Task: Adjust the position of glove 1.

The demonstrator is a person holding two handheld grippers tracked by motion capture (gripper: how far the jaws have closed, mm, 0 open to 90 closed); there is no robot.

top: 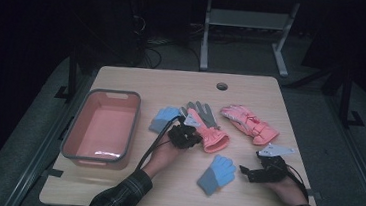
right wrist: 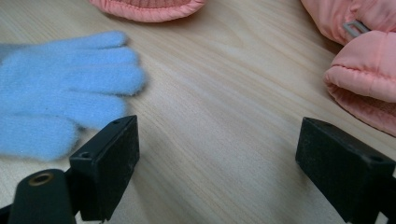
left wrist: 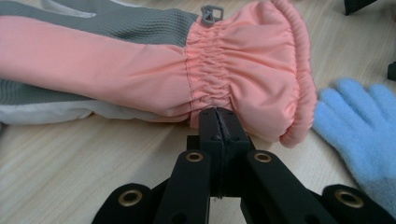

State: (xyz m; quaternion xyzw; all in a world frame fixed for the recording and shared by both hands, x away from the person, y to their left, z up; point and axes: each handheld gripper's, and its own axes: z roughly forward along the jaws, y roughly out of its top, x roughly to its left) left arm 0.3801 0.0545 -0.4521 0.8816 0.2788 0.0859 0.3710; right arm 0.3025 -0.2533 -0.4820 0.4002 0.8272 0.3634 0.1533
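Note:
A pink and grey glove (top: 208, 128) (left wrist: 233, 70) lies mid-table. My left gripper (top: 184, 134) (left wrist: 218, 114) is shut, its tips against the glove's gathered wrist; I cannot tell whether any fabric is pinched. A second pink glove (top: 249, 123) (right wrist: 369, 70) lies to the right. One blue knit glove (top: 162, 117) sits left of the grey fingers. Another blue glove (top: 217, 174) (left wrist: 364, 126) (right wrist: 60, 88) lies near the front. My right gripper (top: 245, 172) (right wrist: 217, 154) is open just above the bare wood, between the front blue glove and the second pink glove.
A pink bin with a grey rim (top: 137, 114) stands empty on the left of the table. A cable hole (top: 222, 86) sits near the far edge. Another table's legs (top: 206, 35) stand beyond.

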